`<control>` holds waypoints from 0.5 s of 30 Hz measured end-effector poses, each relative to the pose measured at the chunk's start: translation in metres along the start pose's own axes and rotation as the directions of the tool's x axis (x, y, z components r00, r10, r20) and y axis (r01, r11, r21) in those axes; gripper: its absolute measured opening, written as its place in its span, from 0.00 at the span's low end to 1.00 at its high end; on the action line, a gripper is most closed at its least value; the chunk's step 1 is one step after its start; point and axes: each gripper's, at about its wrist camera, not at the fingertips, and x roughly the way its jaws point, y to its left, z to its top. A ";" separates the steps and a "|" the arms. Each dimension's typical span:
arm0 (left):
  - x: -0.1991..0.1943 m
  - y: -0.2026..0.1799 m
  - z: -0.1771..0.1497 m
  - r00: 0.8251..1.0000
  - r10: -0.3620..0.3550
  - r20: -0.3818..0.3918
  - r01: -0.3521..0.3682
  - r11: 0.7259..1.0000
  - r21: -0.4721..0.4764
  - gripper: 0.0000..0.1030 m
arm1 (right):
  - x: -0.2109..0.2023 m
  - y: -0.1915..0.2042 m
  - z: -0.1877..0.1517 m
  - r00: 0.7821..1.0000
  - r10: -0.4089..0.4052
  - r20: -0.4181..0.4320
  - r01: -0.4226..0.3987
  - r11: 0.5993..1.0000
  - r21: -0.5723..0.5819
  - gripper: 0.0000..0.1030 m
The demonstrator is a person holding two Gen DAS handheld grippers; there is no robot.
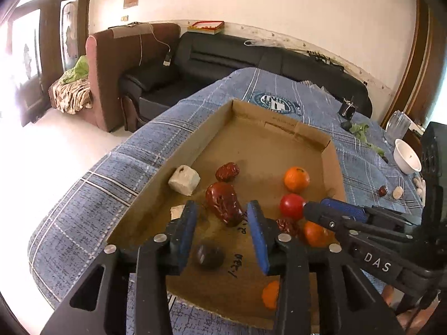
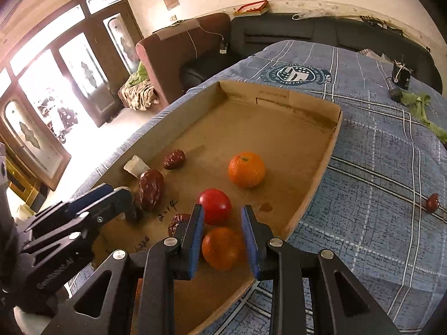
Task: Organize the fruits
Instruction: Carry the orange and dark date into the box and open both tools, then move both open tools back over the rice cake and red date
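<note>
Left tongs (image 1: 222, 217): released, above the large red date (image 1: 224, 206) in the cardboard tray (image 1: 332, 167).
Right tongs (image 2: 222, 219): released, either side of an orange (image 2: 222, 248), tray's near right.
Tomato (image 2: 215, 206): just beyond.

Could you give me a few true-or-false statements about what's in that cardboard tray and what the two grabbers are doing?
1. The tray sits on a blue plaid cloth. True.
2. The tomato lies outside the tray. False: it is inside, near two oranges.
3. One date lies on the cloth, outside the tray. True.
4. The right gripper is lifting an orange. False: the orange rests on the tray floor between open fingers.
5. The left gripper is clamped on the white block. False: its fingers are open, nearer a large date.
</note>
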 end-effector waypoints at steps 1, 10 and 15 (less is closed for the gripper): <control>-0.003 0.000 0.000 1.000 0.000 0.005 0.000 1.000 -0.002 0.41 | -0.002 0.000 0.000 1.000 0.000 0.006 0.000 1.000 0.002 0.39; -0.029 -0.022 -0.003 0.997 0.056 0.050 -0.059 0.996 0.060 0.74 | -0.034 -0.010 -0.006 0.998 -0.005 0.059 0.003 0.999 0.035 0.51; -0.044 -0.051 -0.010 0.996 0.042 0.076 -0.053 0.987 0.153 0.77 | -0.053 -0.030 -0.016 0.997 -0.036 0.073 0.030 0.997 0.073 0.53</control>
